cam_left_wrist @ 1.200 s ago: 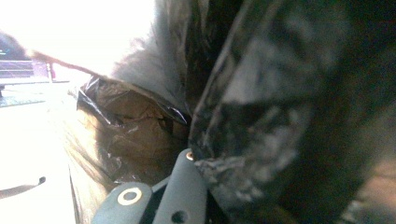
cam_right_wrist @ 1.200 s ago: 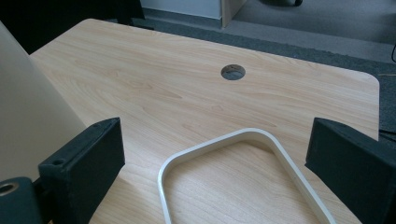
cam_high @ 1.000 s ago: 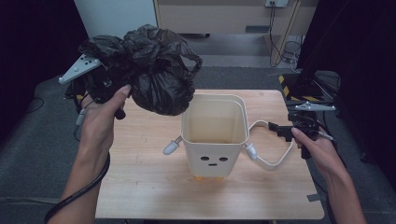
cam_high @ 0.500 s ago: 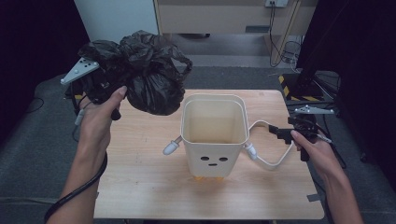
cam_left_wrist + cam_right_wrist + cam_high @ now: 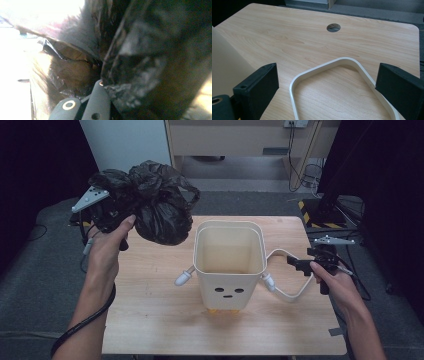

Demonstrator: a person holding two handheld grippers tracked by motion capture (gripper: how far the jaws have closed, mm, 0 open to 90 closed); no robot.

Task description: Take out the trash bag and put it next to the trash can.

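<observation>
The black plastic bag (image 5: 157,202) hangs crumpled in the air left of the cream bin (image 5: 229,262), above the tabletop's (image 5: 150,315) back left corner. The left gripper (image 5: 107,212) has its jaws clamped on a bunch of its film. It looks light, limp and slippery, so a gathered fold grips best. The right gripper (image 5: 300,265) waits beside the bin's handle (image 5: 342,75), jaws apart.

A lab: wooden table (image 5: 150,320), black curtains (image 5: 30,170), trailing cables (image 5: 310,170).
</observation>
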